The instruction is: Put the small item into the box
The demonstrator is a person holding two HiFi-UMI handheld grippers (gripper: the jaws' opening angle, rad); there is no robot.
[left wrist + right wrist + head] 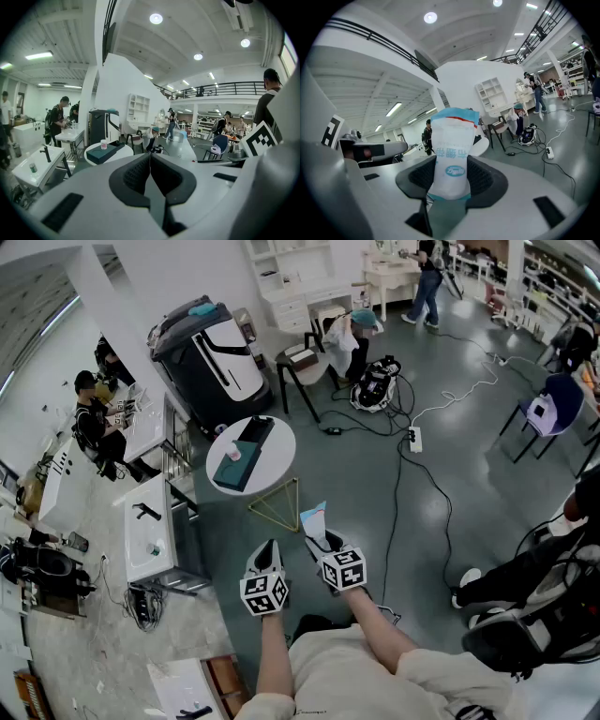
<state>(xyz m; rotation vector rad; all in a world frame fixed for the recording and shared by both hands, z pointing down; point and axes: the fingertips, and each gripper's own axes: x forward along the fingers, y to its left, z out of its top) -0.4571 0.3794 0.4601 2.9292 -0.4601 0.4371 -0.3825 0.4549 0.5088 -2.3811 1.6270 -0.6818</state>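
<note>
Sachet in right claw, box perhaps open

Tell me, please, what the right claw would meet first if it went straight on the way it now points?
Most likely the round white table bearing the teal box: the right claw, shut on the packet, aims that way. The packet hides the exact line, so depth is unclear.

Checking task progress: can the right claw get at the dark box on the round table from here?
Probably not yet: the right claw, shut on the packet, hangs well short of the box; floor between looks passable.
</note>
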